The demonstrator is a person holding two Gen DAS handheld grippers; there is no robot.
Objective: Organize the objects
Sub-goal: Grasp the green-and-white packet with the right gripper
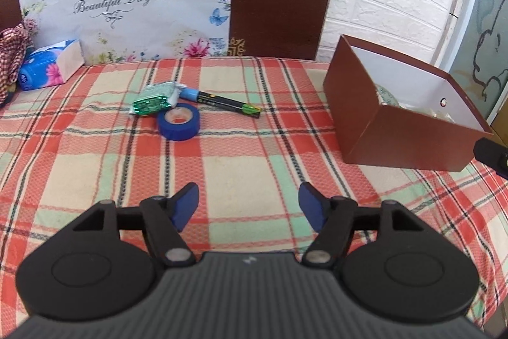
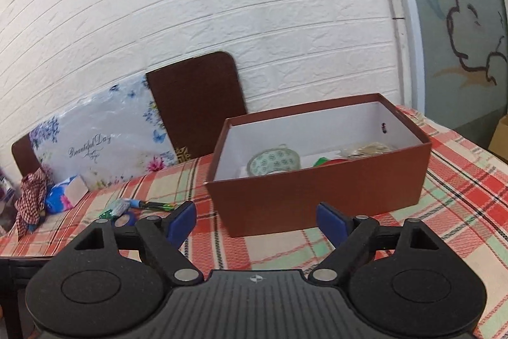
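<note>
Reaching for the blue tape roll (image 1: 179, 121) next, I judge the left hand-held gripper (image 1: 249, 205) should come down across its ring, clear of the green packet (image 1: 152, 100) and pen (image 1: 222, 102) touching it. Both the left and the right hand-held gripper (image 2: 255, 221) hover spread and empty, level over the table (image 1: 95, 173); the box (image 2: 317, 189) sits right.

Blue tape roll (image 1: 179, 121) lies flat on plaid cloth, hole up. Just behind it, touching or nearly so: green foil packet (image 1: 151, 101), crumpled, and a marker (image 1: 222, 101) with blue cap, black barrel, lying diagonally, cap end beside the packet. Well to the right, open brown box (image 1: 398, 129), white inside, holds a patterned tape roll (image 2: 273, 162), red and green items, pale clutter.
</note>
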